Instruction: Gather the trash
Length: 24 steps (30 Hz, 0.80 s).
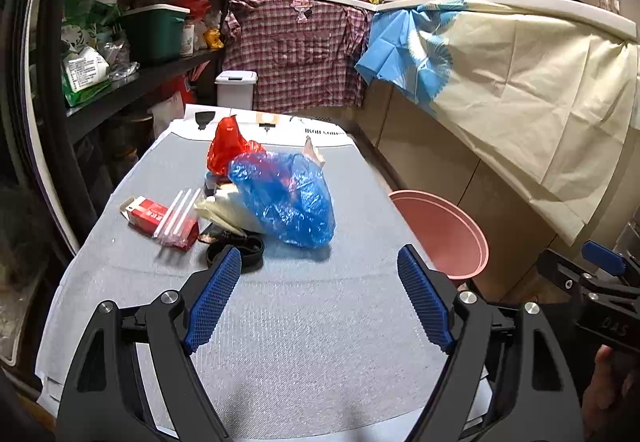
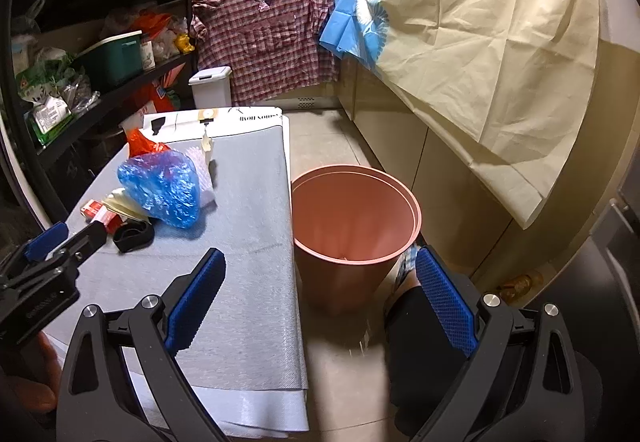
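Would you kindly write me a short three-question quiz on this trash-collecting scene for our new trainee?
1. True or false: the pink bin stands on the table.
2. Which item lies nearest the left gripper: (a) blue plastic bag, (b) black tape roll, (c) red bag?
3. Fill in: both grippers' jaws are ____ and hold nothing.

Key: 1 false, it stands on the floor beside the table; 2 b; 3 open, as the right gripper shows too.

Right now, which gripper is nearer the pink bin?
Right. The right gripper hangs open by the table edge with the pink bin just ahead of it. The left gripper, also open, is over the table, facing the trash pile, bin off to its right.
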Motion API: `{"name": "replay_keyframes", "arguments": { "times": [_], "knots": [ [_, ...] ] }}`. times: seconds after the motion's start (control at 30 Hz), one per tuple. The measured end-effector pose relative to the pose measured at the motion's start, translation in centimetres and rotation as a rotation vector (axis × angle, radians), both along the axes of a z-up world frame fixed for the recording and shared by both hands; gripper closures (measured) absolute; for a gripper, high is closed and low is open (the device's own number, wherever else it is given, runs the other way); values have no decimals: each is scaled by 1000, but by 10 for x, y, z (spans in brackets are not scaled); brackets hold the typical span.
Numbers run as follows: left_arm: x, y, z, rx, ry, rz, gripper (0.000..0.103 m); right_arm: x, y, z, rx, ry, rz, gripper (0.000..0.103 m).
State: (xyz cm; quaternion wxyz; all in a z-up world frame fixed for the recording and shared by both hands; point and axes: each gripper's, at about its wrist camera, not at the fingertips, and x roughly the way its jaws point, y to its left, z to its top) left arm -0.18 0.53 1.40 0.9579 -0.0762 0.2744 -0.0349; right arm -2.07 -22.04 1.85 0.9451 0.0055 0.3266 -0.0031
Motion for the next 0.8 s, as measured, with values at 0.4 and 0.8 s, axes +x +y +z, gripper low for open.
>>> {"name": "replay_keyframes", "arguments": {
  "times": [0.4, 0.8],
  "knots": [
    [-9, 11, 14, -11, -37, 21, 25, -3, 19, 30, -11, -34, -13, 9],
    [-3, 18, 10, -16, 3, 26, 25, 27, 30, 15, -1, 11, -2, 22]
  ]
}}
